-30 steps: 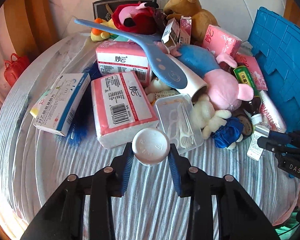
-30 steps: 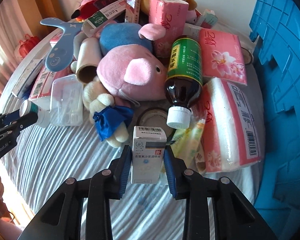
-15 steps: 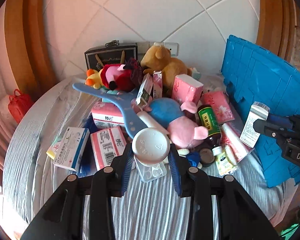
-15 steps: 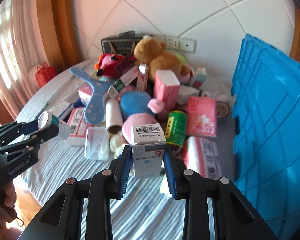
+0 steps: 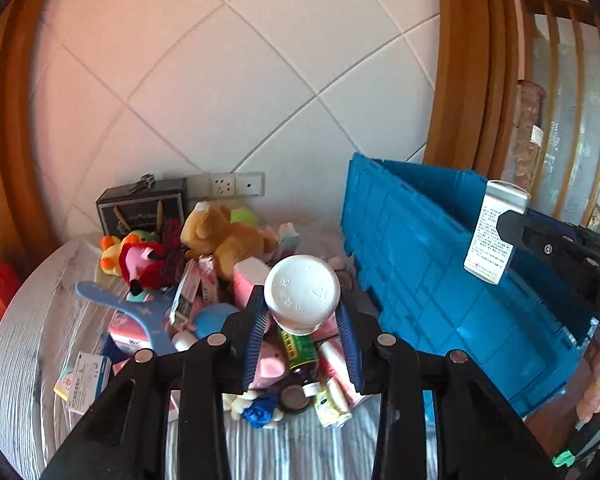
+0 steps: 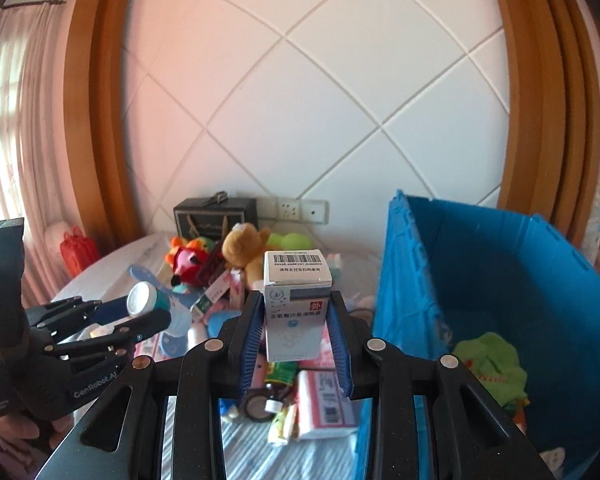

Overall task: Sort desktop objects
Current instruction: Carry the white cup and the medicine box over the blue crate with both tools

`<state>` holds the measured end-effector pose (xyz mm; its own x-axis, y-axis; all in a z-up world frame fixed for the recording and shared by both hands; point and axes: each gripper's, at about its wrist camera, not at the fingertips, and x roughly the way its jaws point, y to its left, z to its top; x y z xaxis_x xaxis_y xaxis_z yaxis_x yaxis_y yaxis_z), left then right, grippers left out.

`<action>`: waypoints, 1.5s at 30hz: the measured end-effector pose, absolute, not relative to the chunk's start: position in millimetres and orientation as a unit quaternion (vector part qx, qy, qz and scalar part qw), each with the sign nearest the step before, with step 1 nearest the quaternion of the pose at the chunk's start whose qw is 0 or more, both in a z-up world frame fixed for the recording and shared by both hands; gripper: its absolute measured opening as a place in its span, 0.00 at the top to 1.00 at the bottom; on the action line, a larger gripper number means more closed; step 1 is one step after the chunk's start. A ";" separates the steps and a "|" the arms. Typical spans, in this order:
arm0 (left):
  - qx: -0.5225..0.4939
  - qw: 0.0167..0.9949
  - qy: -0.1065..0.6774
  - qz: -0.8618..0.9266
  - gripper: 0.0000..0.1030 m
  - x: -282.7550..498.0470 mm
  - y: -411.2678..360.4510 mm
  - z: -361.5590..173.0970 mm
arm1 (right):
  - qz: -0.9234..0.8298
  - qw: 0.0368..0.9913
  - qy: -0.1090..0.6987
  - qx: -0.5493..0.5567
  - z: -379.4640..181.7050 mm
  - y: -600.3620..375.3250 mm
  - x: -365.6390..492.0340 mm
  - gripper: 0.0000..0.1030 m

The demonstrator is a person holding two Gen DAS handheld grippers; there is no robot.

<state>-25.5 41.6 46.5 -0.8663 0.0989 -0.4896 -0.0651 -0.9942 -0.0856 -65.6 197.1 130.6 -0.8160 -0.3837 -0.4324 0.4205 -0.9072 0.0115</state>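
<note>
The right hand-held gripper (image 6: 296, 336) pinches a light, crushable medicine box (image 6: 296, 308) by its flat sides; the left hand-held gripper (image 5: 302, 320) clamps a stiff, slippery white-capped bottle (image 5: 302, 292) just under its cap.

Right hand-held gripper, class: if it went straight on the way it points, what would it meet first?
Probably the tiled wall; the right hand-held gripper, shut on the medicine box, points above the pile. Depth unclear.

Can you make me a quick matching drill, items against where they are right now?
Items:
1. white-capped bottle
2. medicine box
3. green cloth
4. brown teddy bear

Places:
A. inside the blue crate
B. in the right gripper
C. on the pile by the wall
D. in the left gripper

Pairs: 1-D, 2-B, 3-A, 4-C
</note>
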 end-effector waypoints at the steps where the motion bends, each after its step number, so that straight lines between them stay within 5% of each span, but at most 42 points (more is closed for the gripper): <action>1: -0.248 0.053 -0.031 0.967 0.67 -27.0 51.3 55.5 | -0.956 0.204 0.038 0.210 136.4 206.8 -63.0 0.70; 15: -0.216 0.178 -0.007 0.960 0.67 -42.8 220.0 123.5 | -0.981 0.048 0.004 0.190 157.8 359.3 -52.7 0.71; 25: -0.296 0.183 0.043 0.936 0.67 -70.3 324.6 84.5 | -0.970 -0.005 0.000 0.243 122.7 451.6 -68.4 0.71; 45: -0.391 0.145 0.038 0.908 0.67 -89.4 347.8 37.7 | -0.938 -0.013 0.054 0.342 66.5 495.7 -117.0 0.70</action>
<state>-89.4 347.8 37.7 -0.6526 0.2347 -0.7205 -0.2933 -0.9549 -0.0454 -117.0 495.7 66.5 -0.7654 0.0622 -0.6406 0.0119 -0.9938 -0.1108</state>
